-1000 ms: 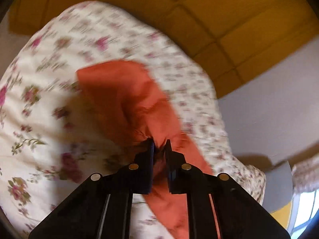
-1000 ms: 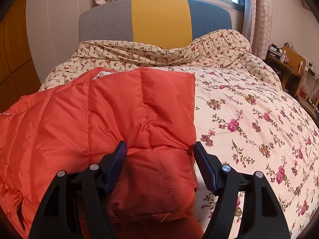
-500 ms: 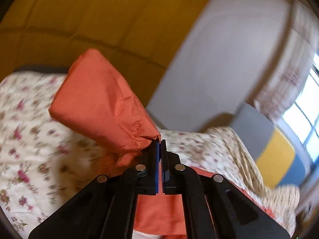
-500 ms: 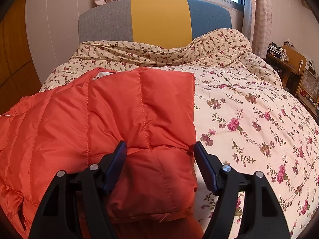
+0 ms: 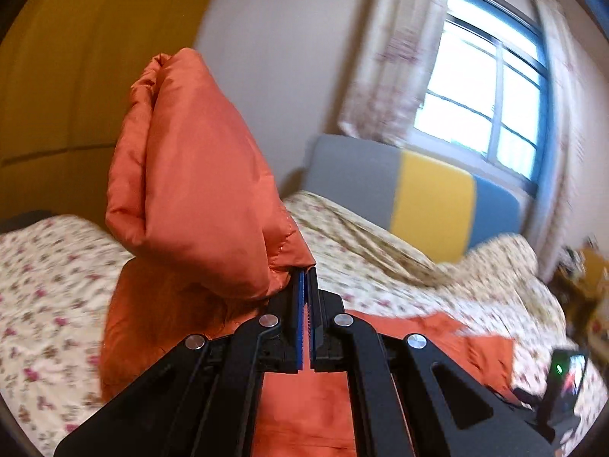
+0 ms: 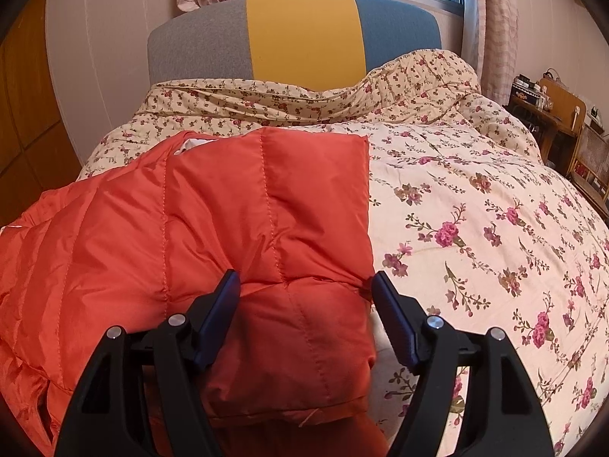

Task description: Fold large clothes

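An orange quilted down jacket (image 6: 236, 236) lies on the floral bedspread (image 6: 475, 221), its right part folded into a rectangle. My right gripper (image 6: 306, 285) is open, its jaws wide apart over the folded end nearest me; whether they touch the cloth I cannot tell. My left gripper (image 5: 306, 278) is shut on the edge of a puffy part of the jacket, perhaps a sleeve (image 5: 190, 190), and holds it raised above the bed. The rest of the jacket (image 5: 437, 335) lies below and to the right.
A grey, yellow and blue headboard (image 6: 300, 34) stands at the far end under a window (image 5: 483, 95) with curtains. Yellow wooden panels (image 5: 76, 57) line the left wall. A wooden desk and chair (image 6: 559, 122) stand at the right.
My left gripper has lifted the orange cloth up off the bed and swung to the right, toward the headboard. My right gripper and the folded part have stayed still.
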Demonstrator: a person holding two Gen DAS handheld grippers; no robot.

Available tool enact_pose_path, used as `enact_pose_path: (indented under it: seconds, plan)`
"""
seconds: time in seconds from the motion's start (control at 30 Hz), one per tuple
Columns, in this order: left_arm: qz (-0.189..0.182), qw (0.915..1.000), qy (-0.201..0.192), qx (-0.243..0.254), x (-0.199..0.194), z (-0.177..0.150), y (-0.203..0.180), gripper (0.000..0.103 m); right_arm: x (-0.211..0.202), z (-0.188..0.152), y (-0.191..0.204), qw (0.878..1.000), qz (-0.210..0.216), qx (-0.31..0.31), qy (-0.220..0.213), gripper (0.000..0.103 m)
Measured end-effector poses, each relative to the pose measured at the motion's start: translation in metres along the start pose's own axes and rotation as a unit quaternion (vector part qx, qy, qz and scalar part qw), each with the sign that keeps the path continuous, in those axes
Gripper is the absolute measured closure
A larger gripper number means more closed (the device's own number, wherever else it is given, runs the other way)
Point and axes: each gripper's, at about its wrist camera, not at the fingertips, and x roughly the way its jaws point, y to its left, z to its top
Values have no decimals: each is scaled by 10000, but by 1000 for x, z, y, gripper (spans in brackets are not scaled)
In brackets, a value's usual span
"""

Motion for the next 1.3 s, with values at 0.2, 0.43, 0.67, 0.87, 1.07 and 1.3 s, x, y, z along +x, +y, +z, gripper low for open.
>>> enact_pose_path:
  seconds: [0.2,0.43,0.67,0.87,1.07,1.3]
  plan:
    - [-669,9940,357,788,19,-30,-73,102,0,0,-1,10000,51,68,19,31]
    - [-1268,9722,1236,1534,44,-78,-113,102,2,0,-5,9997,127,177,62,30]
    - [-1537,9562,1950,1551,57,-96,-124,102,3,0,-6,9997,139,195,72,29]
    - [-1677,9606,1858,1210,33,-84,-112,102,-2,-1,-7,9997,142,188,-27,29]
    - [-1325,9735,1660,846,26,-54,-64,101,-37,8,0,9967,547,-10,-603,29]
    - [-468,9842,1670,369,59,-32,5,101,-59,74,72,9880,818,-816,-1024,27]
